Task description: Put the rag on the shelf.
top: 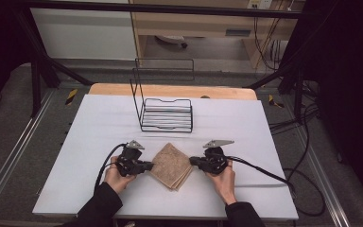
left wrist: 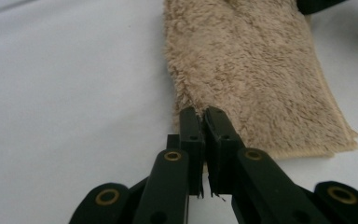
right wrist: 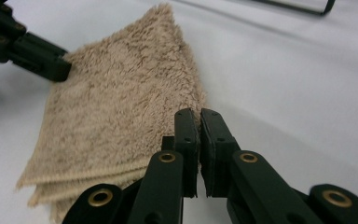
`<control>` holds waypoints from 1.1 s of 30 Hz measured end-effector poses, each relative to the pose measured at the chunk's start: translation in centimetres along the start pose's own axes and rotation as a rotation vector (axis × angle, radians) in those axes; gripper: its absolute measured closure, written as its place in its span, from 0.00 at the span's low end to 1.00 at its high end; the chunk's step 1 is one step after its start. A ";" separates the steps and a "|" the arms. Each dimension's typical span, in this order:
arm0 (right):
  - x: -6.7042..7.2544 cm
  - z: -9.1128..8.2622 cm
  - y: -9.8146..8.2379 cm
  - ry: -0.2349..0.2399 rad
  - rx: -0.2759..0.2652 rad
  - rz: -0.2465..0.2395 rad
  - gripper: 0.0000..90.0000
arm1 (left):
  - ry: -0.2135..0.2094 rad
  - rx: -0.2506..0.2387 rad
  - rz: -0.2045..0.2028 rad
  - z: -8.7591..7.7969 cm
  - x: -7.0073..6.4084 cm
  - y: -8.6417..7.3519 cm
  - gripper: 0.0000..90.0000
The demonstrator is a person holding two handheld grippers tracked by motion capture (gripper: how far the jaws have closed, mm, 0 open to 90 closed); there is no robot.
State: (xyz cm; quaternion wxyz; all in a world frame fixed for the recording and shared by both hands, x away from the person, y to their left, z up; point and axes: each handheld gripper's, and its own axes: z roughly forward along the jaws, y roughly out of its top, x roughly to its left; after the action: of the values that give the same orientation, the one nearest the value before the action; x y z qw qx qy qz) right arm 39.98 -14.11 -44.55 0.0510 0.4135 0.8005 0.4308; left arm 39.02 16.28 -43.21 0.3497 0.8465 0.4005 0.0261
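Note:
A folded beige towel [top: 171, 165] lies as a diamond on the white table [top: 99, 142], near the front middle. My left gripper [top: 150, 165] sits at its left corner, jaws shut, tips against the fluffy edge [left wrist: 201, 114]. My right gripper [top: 192, 161] meets the opposite corner, also shut [right wrist: 199, 114]. No cloth shows between either pair of jaws. The towel [left wrist: 251, 70] shows several stacked layers along its hem [right wrist: 121, 107]. In the right gripper view the left gripper [right wrist: 58, 70] touches the far corner.
A black wire rack [top: 165, 113] with a tall back stands on the table behind the towel. Cables trail from both grippers, the right one running to the table's right edge [top: 264, 175]. A wooden board edge [top: 170, 90] lies past the white cover.

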 end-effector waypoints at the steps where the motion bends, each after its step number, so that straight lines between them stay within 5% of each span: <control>1: 0.0 0.1 0.4 -0.004 -0.002 -0.010 0.96 | 0.016 -0.007 0.001 -0.4 -0.5 -0.2 0.95; 8: 0.1 2.1 2.4 -0.015 0.004 -0.063 0.96 | 0.037 -0.040 -0.046 -1.4 -2.2 -1.8 0.95; 15: 0.0 3.8 2.1 -0.027 0.007 -0.092 0.93 | 0.067 -0.064 -0.039 -1.2 -2.4 -2.5 0.91; 19: 0.2 2.8 2.5 -0.032 -0.024 -0.116 0.85 | 0.076 -0.082 -0.027 -1.5 -2.2 -2.4 0.79; 26: 0.1 -0.3 2.6 0.009 -0.068 -0.082 0.56 | 0.112 -0.149 0.041 -2.7 -1.0 -0.5 0.50; 33: -1.2 -2.5 0.5 -0.014 -0.072 -0.081 0.29 | 0.097 -0.154 0.016 -1.2 0.8 1.6 0.30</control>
State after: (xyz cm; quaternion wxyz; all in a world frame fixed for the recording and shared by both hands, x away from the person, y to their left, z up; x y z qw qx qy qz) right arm 39.93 -16.42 -42.95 0.0887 0.3819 0.8000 0.4542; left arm 40.23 16.89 -41.50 0.3939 0.8180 0.4071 0.1004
